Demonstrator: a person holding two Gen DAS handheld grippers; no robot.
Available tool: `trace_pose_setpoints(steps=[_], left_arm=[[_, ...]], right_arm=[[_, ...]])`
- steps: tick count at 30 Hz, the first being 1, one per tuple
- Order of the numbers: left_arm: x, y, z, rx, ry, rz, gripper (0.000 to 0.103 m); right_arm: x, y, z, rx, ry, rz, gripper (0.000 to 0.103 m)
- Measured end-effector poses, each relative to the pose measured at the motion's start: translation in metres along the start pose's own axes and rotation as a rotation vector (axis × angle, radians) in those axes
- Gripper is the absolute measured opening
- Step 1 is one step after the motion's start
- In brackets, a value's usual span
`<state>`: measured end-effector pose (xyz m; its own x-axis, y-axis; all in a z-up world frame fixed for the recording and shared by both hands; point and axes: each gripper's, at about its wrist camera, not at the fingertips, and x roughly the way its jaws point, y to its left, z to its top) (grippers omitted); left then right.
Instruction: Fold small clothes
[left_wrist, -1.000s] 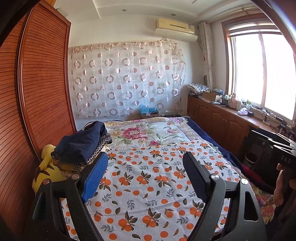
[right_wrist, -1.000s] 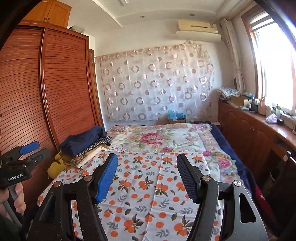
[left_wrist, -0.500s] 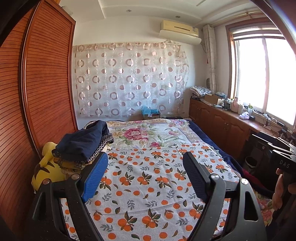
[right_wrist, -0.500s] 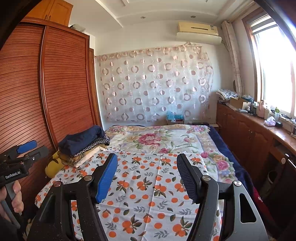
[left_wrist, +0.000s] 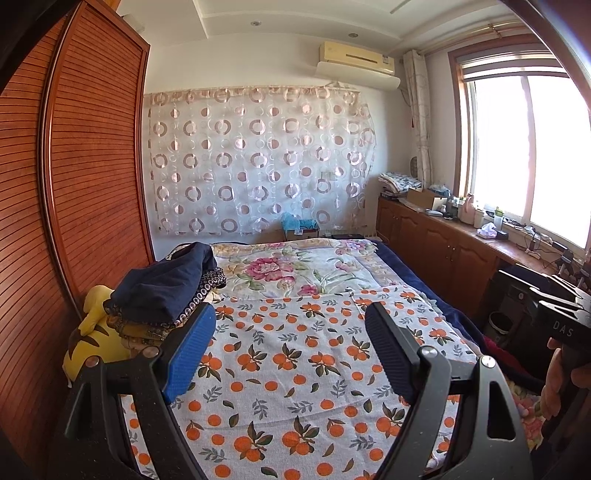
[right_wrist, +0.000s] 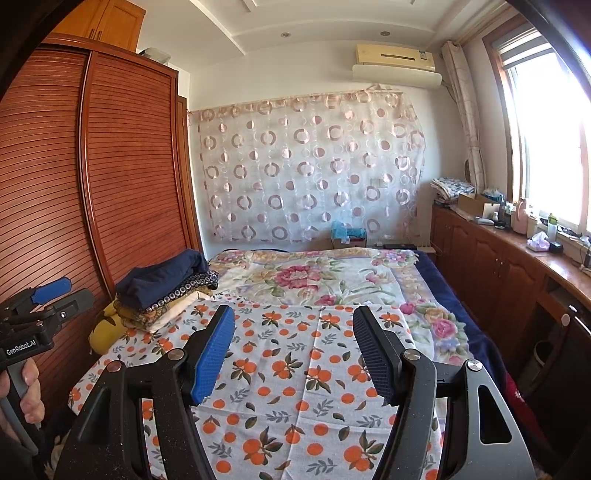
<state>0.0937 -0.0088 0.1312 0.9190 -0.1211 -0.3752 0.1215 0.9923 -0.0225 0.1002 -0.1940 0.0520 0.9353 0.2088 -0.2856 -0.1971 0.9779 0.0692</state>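
Note:
A pile of folded small clothes (left_wrist: 166, 291), dark blue on top, sits at the left edge of the bed; it also shows in the right wrist view (right_wrist: 166, 284). A white cloth with orange fruit print (left_wrist: 295, 354) lies spread flat over the near part of the bed, also in the right wrist view (right_wrist: 295, 369). My left gripper (left_wrist: 290, 347) is open and empty, held above this cloth. My right gripper (right_wrist: 293, 350) is open and empty, also above it.
A yellow plush toy (left_wrist: 92, 339) lies under the pile. A slatted wooden wardrobe (left_wrist: 74, 184) runs along the left. A floral bedspread (left_wrist: 295, 266) covers the far bed. Wooden cabinets (left_wrist: 443, 251) with clutter stand under the window at right.
Both grippers have tilted up slightly, so the bed sits lower in view and more ceiling shows. Both stay open. The clothes have not moved.

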Motion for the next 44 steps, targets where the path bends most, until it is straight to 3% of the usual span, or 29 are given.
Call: trace_pose_setpoints(steps=[44], left_arm=[[0.0025, 0.0012, 0.0031, 0.002, -0.008, -0.002, 0.083]], right_arm=[[-0.0019, -0.0086, -0.0007, 0.003, -0.008, 0.001, 0.068]])
